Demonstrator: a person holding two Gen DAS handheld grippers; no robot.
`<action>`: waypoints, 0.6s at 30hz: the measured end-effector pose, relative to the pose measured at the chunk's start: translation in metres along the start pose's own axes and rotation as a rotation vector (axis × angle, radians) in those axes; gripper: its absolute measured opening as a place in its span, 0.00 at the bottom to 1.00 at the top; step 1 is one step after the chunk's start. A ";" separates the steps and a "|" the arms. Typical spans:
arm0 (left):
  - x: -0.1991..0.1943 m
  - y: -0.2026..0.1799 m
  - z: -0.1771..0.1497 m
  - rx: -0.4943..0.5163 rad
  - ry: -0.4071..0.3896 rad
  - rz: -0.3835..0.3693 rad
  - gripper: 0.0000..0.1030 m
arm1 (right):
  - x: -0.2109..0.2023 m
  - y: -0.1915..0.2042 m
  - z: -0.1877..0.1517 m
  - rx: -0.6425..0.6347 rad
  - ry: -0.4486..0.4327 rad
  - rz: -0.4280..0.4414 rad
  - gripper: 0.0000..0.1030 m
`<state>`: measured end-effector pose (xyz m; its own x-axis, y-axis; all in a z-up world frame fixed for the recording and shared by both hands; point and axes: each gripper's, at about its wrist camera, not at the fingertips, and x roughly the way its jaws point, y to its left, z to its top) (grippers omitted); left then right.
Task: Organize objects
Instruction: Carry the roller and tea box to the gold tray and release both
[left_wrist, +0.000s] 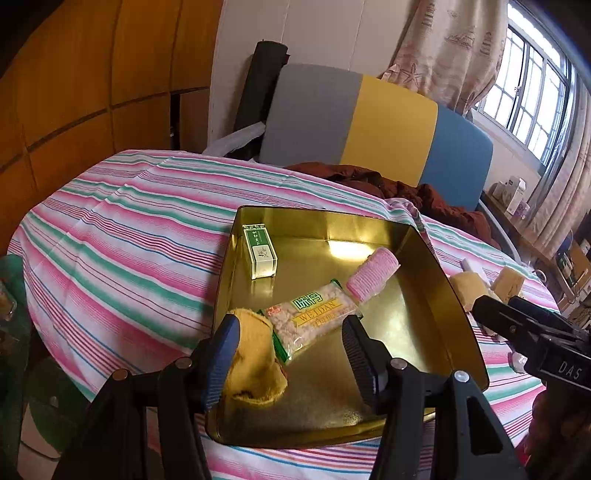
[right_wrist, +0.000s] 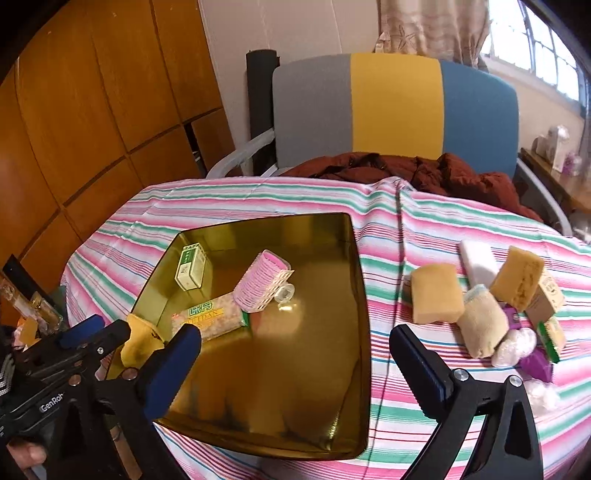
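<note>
A gold tin tray (left_wrist: 424, 295) (right_wrist: 295, 387) lies on the striped tablecloth. Inside it are a green-and-white box (left_wrist: 260, 251) (right_wrist: 190, 267), a pink hair roller (left_wrist: 371, 278) (right_wrist: 262, 282), a snack packet (left_wrist: 314, 321) (right_wrist: 212, 317) and a yellow cloth (left_wrist: 255, 362) (right_wrist: 140, 343). My left gripper (left_wrist: 291, 354) (right_wrist: 107, 328) is open over the tray's near left corner, and the yellow cloth rests against its left finger. My right gripper (right_wrist: 295, 369) (left_wrist: 498, 306) is open and holds nothing, hovering over the tray's right edge.
A pile on the cloth to the right of the tray holds tan sponges (right_wrist: 436, 293), a white block (right_wrist: 478, 264), a rolled beige towel (right_wrist: 482, 325), a small box and purple items (right_wrist: 537, 363). A chair with a brown jacket (right_wrist: 424, 170) stands behind the table. Wooden cabinets are on the left.
</note>
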<state>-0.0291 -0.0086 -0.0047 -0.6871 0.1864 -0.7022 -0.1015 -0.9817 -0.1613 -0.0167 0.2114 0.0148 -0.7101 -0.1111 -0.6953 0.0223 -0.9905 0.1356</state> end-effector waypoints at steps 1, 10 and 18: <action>-0.001 -0.001 -0.001 0.001 -0.002 0.002 0.57 | -0.002 0.000 -0.002 0.000 -0.006 -0.006 1.00; -0.018 -0.014 -0.014 0.041 -0.019 0.010 0.58 | -0.022 0.006 -0.019 -0.048 -0.061 -0.115 1.00; -0.018 -0.027 -0.019 0.077 -0.018 -0.015 0.58 | -0.028 -0.013 -0.023 -0.005 -0.072 -0.152 1.00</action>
<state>-0.0002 0.0156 -0.0005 -0.6977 0.2009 -0.6877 -0.1661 -0.9791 -0.1175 0.0193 0.2250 0.0159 -0.7543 0.0463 -0.6549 -0.0861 -0.9959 0.0288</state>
